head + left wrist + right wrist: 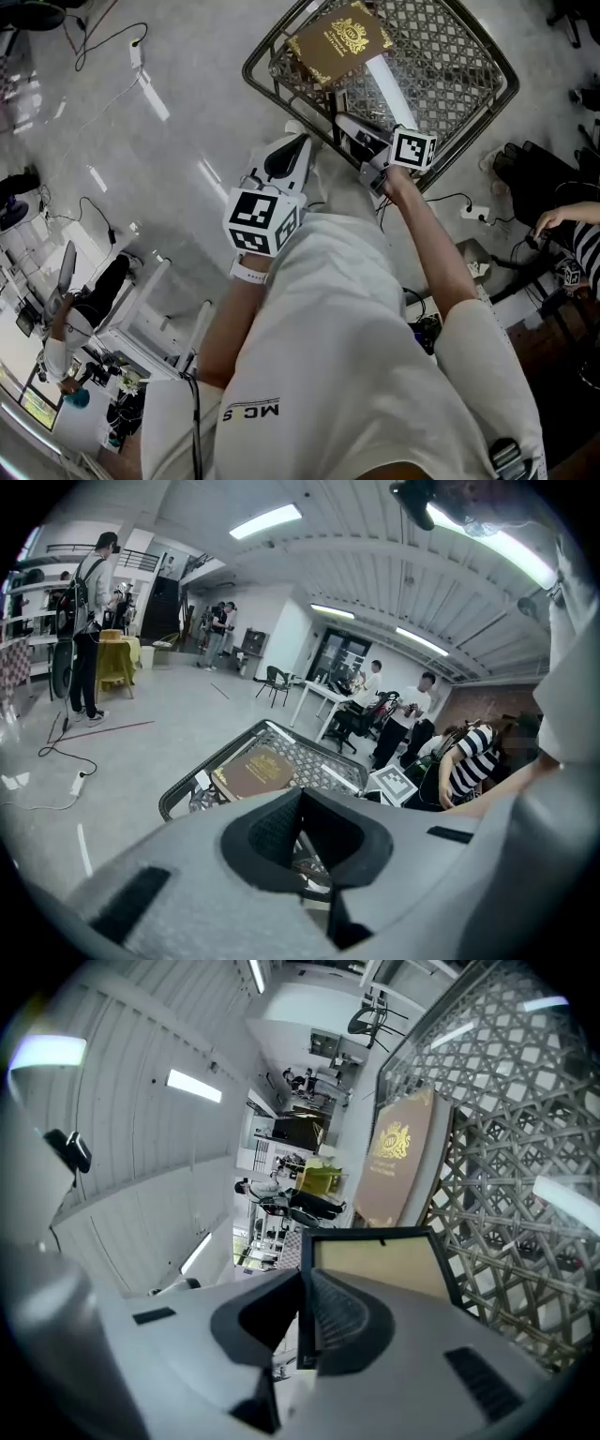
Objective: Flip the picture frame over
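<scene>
My right gripper (305, 1279) has its tongs clamped on one side rail of the black picture frame (380, 1265), pinching it edge-on just inside a corner. In the right gripper view the frame stands up on its side instead of lying flat, lifted over the near end of the wire lattice basket (511, 1204). The face turned to me is a plain beige panel with a small tab at its top rail, which I take to be the backing. Just beyond the frame, a brown book with a gold crest (398, 1162) rests in the basket and seems apart from it. My left gripper (300, 794) hangs short of the basket's near rim with its tongs together and nothing between them. I judge the flip about halfway: the frame is picked up and brought onto its edge. The rest is to carry the turn through, lay the frame down on its other face in the basket clear of the book, and let go.
</scene>
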Motion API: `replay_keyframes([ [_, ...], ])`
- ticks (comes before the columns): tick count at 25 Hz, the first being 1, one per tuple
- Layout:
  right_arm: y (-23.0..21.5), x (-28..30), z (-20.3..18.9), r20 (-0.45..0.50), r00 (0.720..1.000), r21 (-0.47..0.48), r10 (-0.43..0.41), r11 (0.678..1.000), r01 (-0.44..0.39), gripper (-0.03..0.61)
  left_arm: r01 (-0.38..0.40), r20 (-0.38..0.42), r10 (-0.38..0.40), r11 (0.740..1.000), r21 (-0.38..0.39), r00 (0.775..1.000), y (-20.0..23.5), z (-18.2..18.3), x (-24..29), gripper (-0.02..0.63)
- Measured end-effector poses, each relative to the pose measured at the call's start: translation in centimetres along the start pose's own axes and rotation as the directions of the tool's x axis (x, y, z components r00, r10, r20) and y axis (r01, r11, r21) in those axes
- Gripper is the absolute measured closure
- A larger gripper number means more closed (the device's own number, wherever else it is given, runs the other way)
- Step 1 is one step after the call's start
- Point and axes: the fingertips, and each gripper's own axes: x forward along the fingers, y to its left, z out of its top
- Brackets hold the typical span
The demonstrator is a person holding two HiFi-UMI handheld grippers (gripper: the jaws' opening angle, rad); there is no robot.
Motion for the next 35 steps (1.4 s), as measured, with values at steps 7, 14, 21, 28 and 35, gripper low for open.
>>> replay_keyframes([
  [7,-0.6,1.2,0.3,0.012,1.0,0.051,0.026,0.998,-0.026,0.525,-0.012,-0.008,0.012,1.0,-0.01,1.0,0.4,-0.4,-0.3,0.589],
  [14,-1.5,1.7,0.7,0.035,0.998,0.105,0.049,0.993,-0.053,0.525,-0.023,-0.02,0.023,1.0,-0.013,1.0,0.9,-0.8,-0.4,0.589],
  [21,-1.2,1.3,1.1,0.046,0.996,0.133,0.076,0.988,-0.081,0.523,-0.016,-0.026,0.016,1.0,-0.009,1.0,0.6,-0.8,-0.3,0.589],
  [28,-1.9,-0.5,1.8,0.066,0.996,0.124,0.058,0.99,-0.066,0.515,0.002,-0.026,-0.002,1.0,0.003,1.0,0.2,-0.4,0.3,0.589],
  [35,-2.3,-2.1,2.6,0.067,0.996,0.118,0.062,0.991,-0.069,0.506,0.013,-0.035,-0.013,1.0,0.01,0.999,-0.2,-0.1,0.8,0.589],
])
